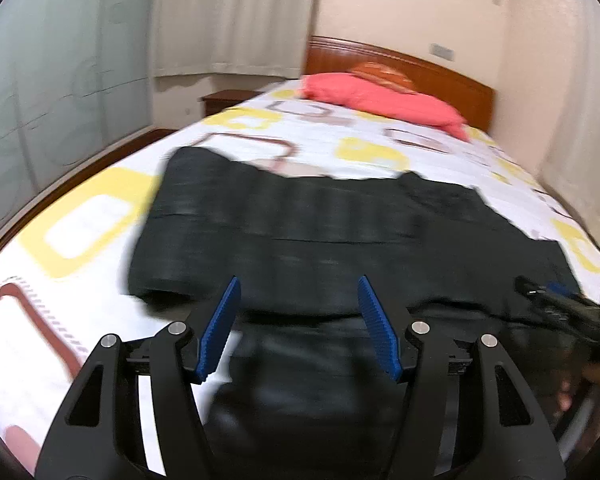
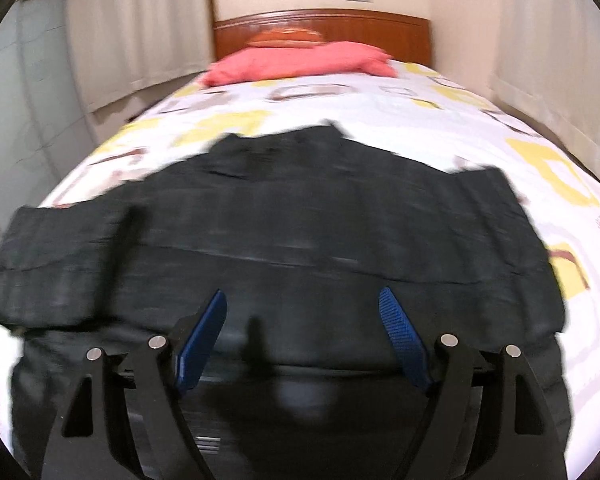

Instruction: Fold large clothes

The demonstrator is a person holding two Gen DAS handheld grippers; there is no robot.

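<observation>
Black garment lies spread across the near end of the patterned bed, directly beneath and beyond left gripper and right gripper, both with jaws parted, holding nothing.

A black garment lies spread across the bed, whose white sheet carries yellow and brown squares. The left hand-held gripper hovers above its near edge, blue pads apart with nothing between them. A pink pillow rests by the wooden headboard.
</observation>
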